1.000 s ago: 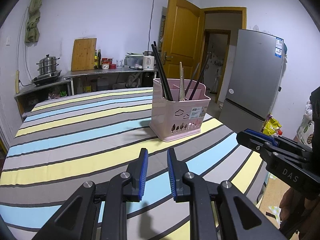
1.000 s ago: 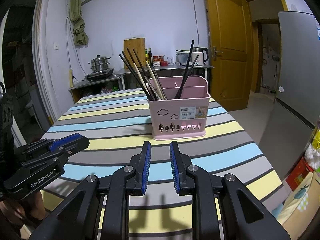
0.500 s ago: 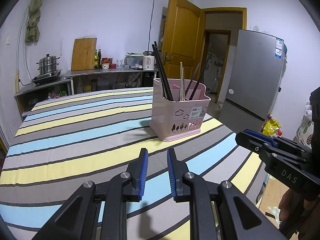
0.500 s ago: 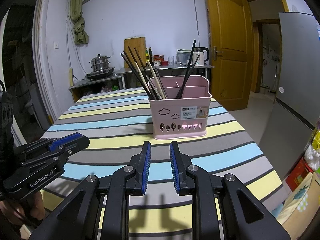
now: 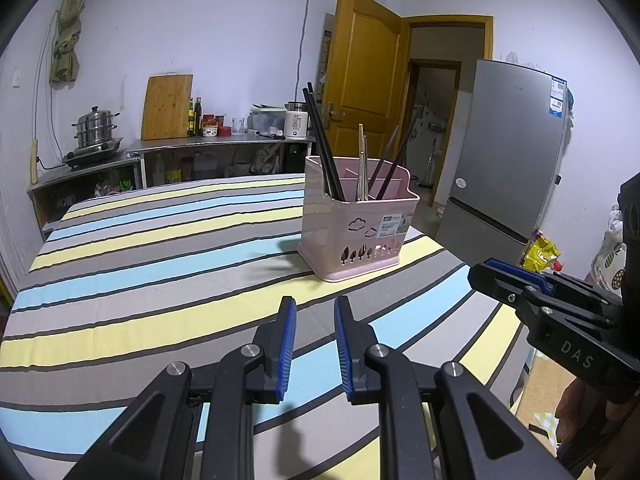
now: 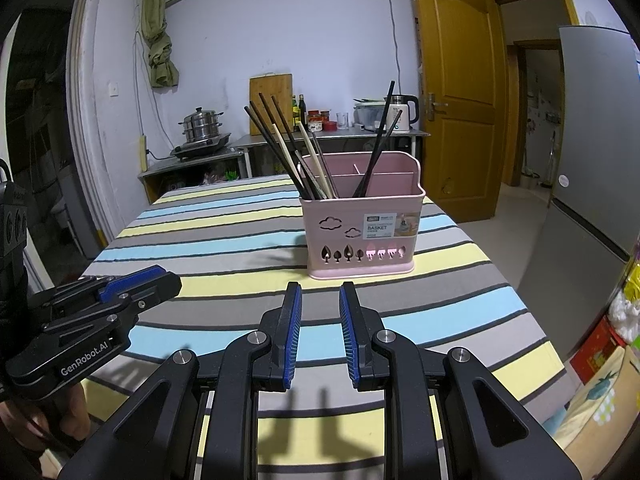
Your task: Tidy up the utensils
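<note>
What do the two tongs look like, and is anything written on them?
Both are black plastic with blue ribbed pads and round silver bolts. The left tongs have "GenRobot.AI" in white on the side, seen from the right camera. The right tongs have "DAS" on theirs, seen from the left camera. No cables or sleeves show.

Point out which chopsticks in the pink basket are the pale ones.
The light wooden chopsticks in the pink basket, leaning among the dark ones in its left compartment; every other stick is black or dark brown.
</note>
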`<state>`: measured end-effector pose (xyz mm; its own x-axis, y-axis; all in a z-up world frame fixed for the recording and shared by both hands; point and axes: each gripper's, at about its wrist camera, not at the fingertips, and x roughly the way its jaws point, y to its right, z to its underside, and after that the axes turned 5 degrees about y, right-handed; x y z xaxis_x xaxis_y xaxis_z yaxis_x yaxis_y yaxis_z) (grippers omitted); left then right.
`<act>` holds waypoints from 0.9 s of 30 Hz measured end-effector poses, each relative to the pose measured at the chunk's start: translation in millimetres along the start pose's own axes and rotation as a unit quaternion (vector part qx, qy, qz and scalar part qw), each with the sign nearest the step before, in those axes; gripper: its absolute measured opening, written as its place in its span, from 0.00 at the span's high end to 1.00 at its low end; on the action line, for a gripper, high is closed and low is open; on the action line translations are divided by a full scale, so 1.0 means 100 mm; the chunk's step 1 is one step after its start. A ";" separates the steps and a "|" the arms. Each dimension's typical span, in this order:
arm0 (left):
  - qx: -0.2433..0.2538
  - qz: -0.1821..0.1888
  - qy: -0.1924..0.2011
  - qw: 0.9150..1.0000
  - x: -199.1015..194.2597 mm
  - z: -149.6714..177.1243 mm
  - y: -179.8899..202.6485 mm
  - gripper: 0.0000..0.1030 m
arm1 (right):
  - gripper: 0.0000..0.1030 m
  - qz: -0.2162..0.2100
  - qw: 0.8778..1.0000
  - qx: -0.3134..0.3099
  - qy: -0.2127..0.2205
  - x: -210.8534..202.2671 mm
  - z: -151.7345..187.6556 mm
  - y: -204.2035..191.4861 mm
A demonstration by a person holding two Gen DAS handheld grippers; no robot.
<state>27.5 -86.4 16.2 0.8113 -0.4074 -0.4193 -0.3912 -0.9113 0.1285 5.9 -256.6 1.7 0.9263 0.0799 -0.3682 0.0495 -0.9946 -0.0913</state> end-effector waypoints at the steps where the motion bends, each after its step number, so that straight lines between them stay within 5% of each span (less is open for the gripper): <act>1: 0.000 0.001 0.000 1.000 0.00 0.00 0.00 0.82 | 0.80 0.000 1.000 0.000 0.000 0.00 0.00 0.00; 27: 0.003 0.004 -0.007 1.000 0.01 0.01 0.03 0.82 | 0.80 -0.001 1.000 -0.001 -0.001 0.00 -0.01 0.01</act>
<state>26.7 -89.6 15.3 0.8018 -0.4136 -0.4314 -0.4006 -0.9076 0.1256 6.6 -257.3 2.3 0.9253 0.0815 -0.3704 0.0519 -0.9947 -0.0893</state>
